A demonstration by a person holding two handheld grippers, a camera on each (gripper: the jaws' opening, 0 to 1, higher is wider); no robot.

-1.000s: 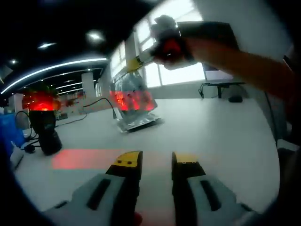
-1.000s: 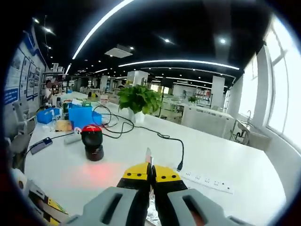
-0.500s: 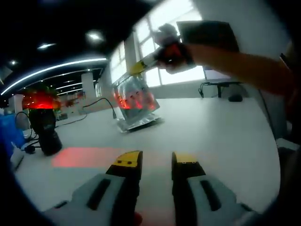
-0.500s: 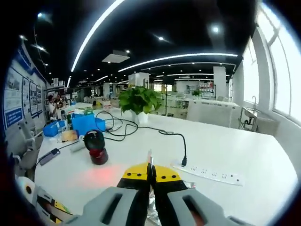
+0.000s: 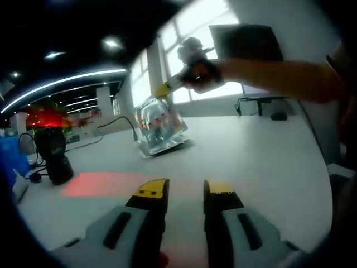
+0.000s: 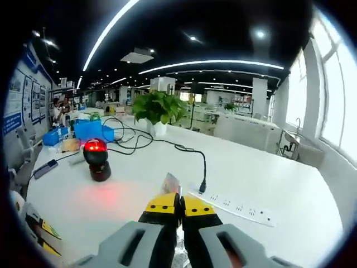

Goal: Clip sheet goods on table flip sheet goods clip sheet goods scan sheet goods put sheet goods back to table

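A: Fingers first. Right gripper (image 6: 180, 202): yellow-tipped fingers (image 6: 163, 204) pressed together, a thin edge of the sheet goods (image 6: 170, 182) pinched between them. In the left gripper view the same gripper (image 5: 165, 89) comes in from the right with a hand (image 5: 196, 71) behind it, and the packet (image 5: 159, 125) hangs from its tip.

B: And the left gripper (image 5: 184, 192)?

A: Fingers parted with a clear gap, nothing in them. It hovers low over the desk (image 5: 251, 151), near the red glow (image 5: 97, 184) on the surface.

B: Which step, by your reading?

A: Scan looks done or nearly done; I'd call this the put-back. The packet's lower edge is at the desk or just off it, I can't tell which. It is well apart from the scanner (image 5: 51, 153), whose red top (image 6: 95, 146) is lit in the right gripper view.

B: What does the next move need?

A: Probably lowering until the packet lies flat, then opening the right fingers. It hangs tilted from one pinched corner, so it may flop over rather than settle.

B: How does it look?

A: Clear, glossy, crinkled film, reflective, with small reddish and pale contents inside. Limp and thin. Beyond it run a black cable (image 6: 192, 153) and a white power strip (image 6: 240, 207).
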